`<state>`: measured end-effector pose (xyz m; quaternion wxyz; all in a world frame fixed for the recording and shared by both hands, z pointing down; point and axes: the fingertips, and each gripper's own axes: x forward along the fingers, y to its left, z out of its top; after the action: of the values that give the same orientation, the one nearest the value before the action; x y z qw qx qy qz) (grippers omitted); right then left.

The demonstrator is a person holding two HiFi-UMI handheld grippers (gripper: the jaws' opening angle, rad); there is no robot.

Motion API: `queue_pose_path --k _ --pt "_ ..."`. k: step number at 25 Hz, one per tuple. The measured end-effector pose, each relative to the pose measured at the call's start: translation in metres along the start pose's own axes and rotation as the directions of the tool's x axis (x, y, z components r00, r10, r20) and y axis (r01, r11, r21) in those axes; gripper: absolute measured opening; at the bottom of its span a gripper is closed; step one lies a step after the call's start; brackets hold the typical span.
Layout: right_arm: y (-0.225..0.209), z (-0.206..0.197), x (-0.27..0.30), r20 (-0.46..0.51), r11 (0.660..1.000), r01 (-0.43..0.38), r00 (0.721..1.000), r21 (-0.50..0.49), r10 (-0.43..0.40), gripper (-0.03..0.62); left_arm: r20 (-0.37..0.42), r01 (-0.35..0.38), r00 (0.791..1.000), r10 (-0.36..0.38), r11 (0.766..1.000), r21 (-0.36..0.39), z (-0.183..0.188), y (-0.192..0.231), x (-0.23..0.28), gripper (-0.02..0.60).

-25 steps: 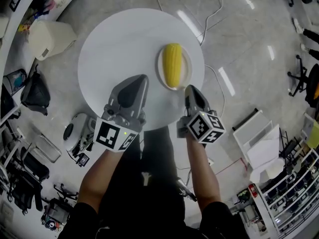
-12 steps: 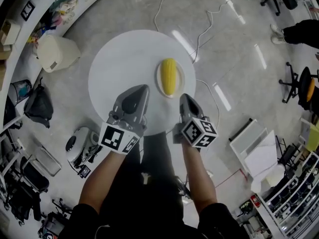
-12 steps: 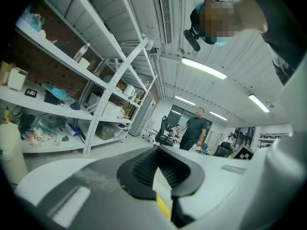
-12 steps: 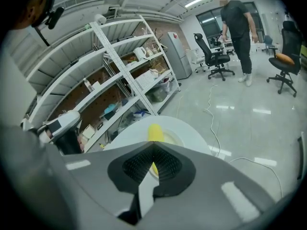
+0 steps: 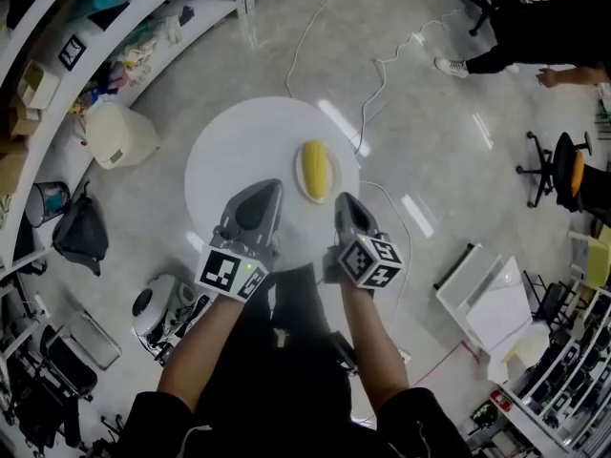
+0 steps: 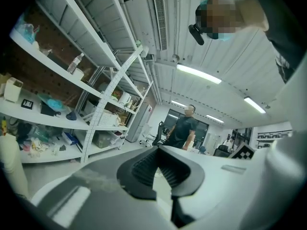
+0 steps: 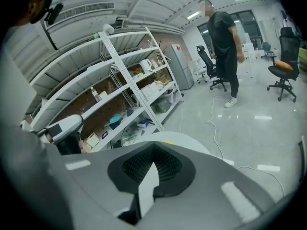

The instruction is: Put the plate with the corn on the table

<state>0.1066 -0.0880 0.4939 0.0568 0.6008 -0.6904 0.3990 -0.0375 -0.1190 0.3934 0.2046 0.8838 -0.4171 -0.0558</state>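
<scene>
The plate [image 5: 335,181] with the corn [image 5: 315,165] sits on the bench [image 5: 239,151] mid-frame, and your left gripper [image 5: 263,188] and right gripper [image 5: 346,201], just below it, have fingers [image 6: 142,170] pressed together on nothing, so the job looks done and you need only keep clear.

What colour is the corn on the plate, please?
Yellow. The corn shows best in the head view.

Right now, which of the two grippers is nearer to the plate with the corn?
The right gripper. In the head view its tip is just beside the near rim of the plate with the corn; the left gripper sits farther off.
</scene>
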Motion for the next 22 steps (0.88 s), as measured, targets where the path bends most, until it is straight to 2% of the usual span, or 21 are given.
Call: queue_pose_path --k 5,13,22 --pt "0.023 0.014 -0.018 0.042 1.000 -0.004 0.999 -0.013 0.004 0.009 0.030 0.004 1.000 -0.004 1.000 -0.009 0.024 -0.009 -0.017 0.002" --pt "0.062 0.037 -0.056 0.133 1.000 -0.004 0.991 -0.028 0.008 0.009 0.078 0.017 0.997 -0.018 1.000 0.017 0.059 -0.019 -0.045 0.002" --pt "0.107 0.067 -0.111 0.233 0.998 -0.018 0.972 -0.055 0.031 0.009 0.062 0.069 0.995 -0.073 0.996 0.063 0.082 -0.044 -0.071 0.002"
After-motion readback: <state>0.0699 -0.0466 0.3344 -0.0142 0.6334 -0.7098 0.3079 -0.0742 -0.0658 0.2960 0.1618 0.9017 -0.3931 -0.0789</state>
